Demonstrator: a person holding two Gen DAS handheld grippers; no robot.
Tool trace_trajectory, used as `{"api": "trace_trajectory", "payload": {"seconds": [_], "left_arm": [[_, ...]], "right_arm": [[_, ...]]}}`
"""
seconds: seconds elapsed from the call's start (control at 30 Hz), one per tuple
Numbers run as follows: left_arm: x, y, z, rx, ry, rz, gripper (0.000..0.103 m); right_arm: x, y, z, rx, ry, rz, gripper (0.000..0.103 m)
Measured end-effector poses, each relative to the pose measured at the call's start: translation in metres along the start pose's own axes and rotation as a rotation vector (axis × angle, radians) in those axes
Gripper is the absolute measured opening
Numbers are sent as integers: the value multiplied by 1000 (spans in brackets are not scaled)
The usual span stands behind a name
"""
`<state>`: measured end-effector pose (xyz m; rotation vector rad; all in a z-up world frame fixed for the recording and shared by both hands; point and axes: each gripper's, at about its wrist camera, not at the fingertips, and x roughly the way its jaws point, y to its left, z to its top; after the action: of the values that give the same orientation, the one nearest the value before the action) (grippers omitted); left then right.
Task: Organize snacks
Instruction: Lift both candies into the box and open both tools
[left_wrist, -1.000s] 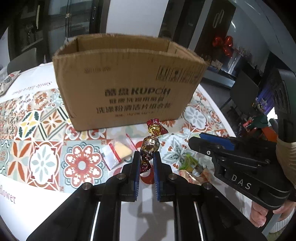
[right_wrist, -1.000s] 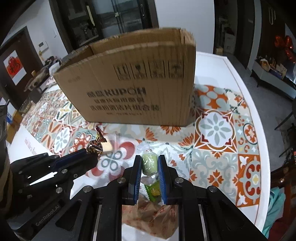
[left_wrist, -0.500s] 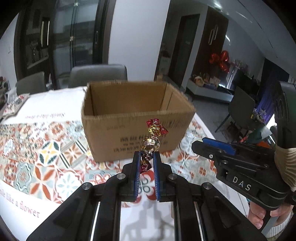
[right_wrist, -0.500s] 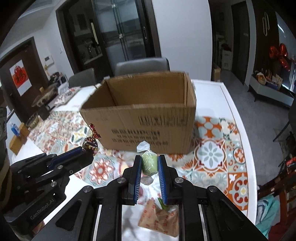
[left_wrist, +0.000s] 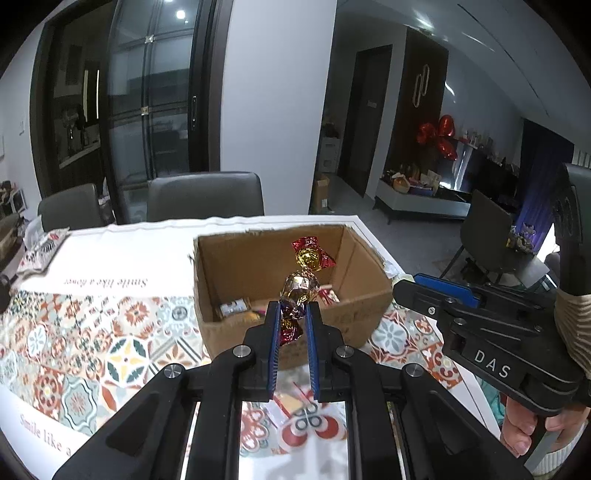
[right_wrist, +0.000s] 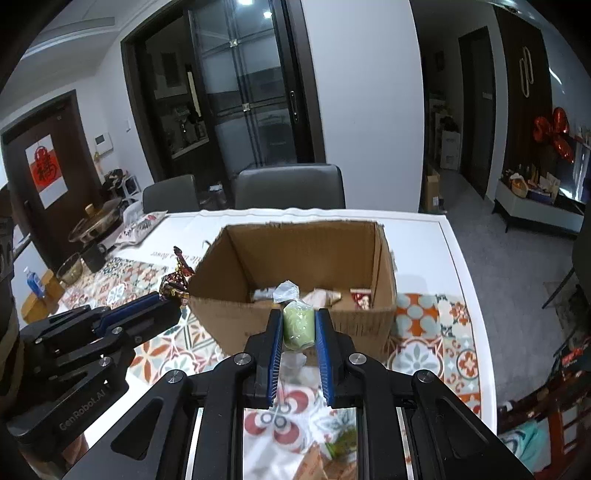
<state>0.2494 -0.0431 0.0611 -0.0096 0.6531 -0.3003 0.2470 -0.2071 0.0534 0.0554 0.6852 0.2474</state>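
We are holding a foil-wrapped candy clamped in the left gripper and a green wrapped sweet in the right gripper, above the cardboard box. Several snacks are already lying inside; a few packets are waiting on the tablecloth.

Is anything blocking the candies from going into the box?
Nothing visible. The box is open on top, and the gold candy and green candy are held in front of its near wall.
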Motion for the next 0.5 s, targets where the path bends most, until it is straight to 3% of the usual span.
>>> {"api": "trace_trajectory", "payload": {"seconds": [0.5], "left_arm": [[52, 16, 42, 15, 60, -19, 15]], "right_arm": [[39, -6, 45, 13, 17, -20, 19]]}}
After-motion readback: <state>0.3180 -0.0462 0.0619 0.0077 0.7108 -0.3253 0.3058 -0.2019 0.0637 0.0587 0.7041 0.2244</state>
